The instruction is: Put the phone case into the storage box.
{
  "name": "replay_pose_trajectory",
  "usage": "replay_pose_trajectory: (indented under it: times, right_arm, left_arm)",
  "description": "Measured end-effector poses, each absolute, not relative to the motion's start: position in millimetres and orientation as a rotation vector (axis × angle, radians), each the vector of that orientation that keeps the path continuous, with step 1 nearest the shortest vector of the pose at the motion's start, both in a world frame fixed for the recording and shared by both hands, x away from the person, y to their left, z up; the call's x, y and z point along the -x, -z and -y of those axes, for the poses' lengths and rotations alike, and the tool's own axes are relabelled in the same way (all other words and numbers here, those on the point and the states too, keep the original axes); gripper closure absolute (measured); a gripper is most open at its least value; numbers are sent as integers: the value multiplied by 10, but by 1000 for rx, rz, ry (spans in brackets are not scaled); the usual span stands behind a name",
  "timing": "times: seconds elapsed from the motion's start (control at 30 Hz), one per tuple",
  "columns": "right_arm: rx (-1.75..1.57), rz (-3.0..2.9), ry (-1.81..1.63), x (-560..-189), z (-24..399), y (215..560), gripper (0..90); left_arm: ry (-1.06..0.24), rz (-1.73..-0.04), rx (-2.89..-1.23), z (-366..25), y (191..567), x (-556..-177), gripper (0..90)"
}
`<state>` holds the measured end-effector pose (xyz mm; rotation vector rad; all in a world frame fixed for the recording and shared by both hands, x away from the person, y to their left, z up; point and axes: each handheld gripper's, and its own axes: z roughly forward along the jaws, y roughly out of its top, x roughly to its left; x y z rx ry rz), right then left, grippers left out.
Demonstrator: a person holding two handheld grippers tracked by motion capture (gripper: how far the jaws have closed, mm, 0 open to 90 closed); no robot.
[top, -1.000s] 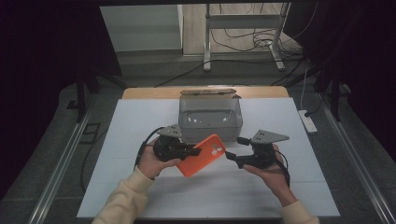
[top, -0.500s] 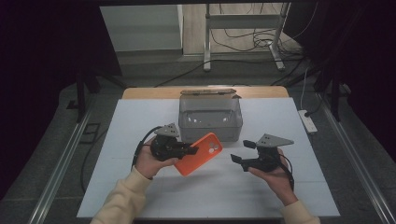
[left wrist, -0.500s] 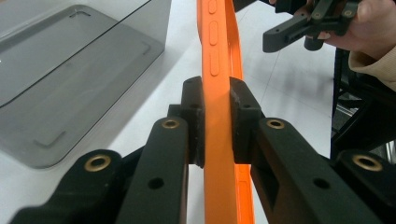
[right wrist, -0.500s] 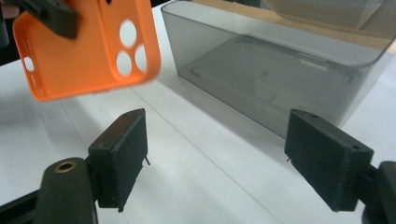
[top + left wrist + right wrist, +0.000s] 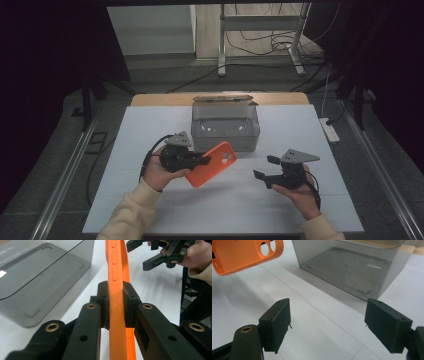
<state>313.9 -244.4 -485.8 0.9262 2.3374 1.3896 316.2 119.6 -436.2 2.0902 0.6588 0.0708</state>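
My right gripper (image 5: 264,168) has drawn back from the case (image 5: 212,163) and sunk toward the table (image 5: 150,125), jaws spread and empty, so the handover looks finished. My left gripper (image 5: 204,160) pinches the orange case by its edge, aloft, the grey bin (image 5: 226,127) just beyond. White tabletop, dark room.

The right gripper (image 5: 263,167) has drawn away from the orange phone case (image 5: 211,163), which it reached a second ago, and now hangs well apart from it, lower and nearer the person, its jaws wide with nothing between them.
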Motion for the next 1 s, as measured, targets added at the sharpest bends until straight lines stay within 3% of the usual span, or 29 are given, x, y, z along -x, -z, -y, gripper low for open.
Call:
replay_pose_trajectory:
  times: [1.0]
  right_arm:
    - [-976, -2319, -1329, -2972, 2755, 4993, 196]
  left_arm:
    - [-123, -696, -2073, -1262, 4269, -3129, 795]
